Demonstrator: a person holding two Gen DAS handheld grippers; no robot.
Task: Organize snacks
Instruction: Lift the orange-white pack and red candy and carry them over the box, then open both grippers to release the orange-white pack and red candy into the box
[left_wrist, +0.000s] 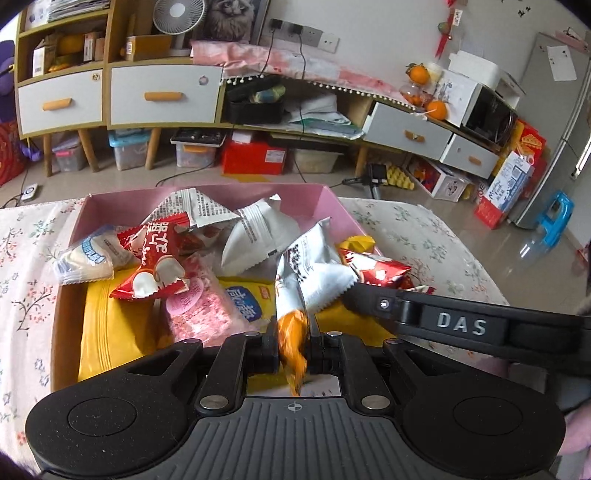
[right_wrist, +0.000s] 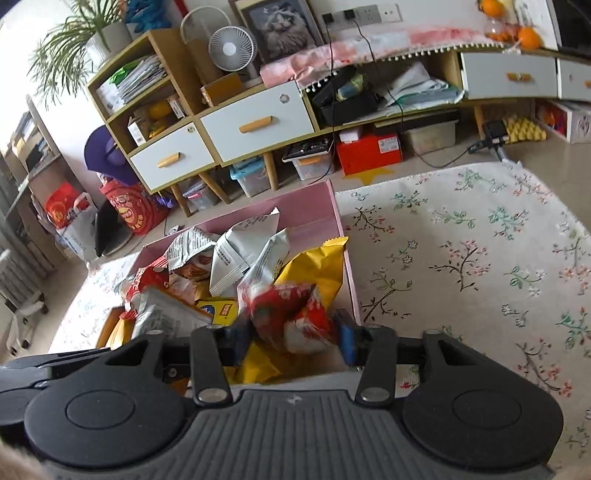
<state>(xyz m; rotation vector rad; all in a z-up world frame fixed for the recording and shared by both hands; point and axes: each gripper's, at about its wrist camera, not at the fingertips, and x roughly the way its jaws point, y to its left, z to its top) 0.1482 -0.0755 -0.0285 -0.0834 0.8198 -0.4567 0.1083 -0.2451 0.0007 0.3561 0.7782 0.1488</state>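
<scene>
A pink box (left_wrist: 325, 201) on a floral cloth holds several snack packets: red, silver-white, yellow and pink ones. My left gripper (left_wrist: 293, 354) is shut on the orange end of a silver packet (left_wrist: 295, 295) that stands over the box's near side. My right gripper (right_wrist: 291, 332) is closed around a red and white packet (right_wrist: 288, 314) above the box's (right_wrist: 314, 206) near right corner; the packet looks blurred. The right gripper's arm shows in the left wrist view (left_wrist: 461, 325), at the box's right side.
The floral cloth (right_wrist: 461, 258) spreads to the right of the box. Behind stand a low cabinet with white drawers (left_wrist: 162, 96), storage bins and a red box (left_wrist: 255, 155) on the floor, and a blue stool (left_wrist: 554, 221) at the far right.
</scene>
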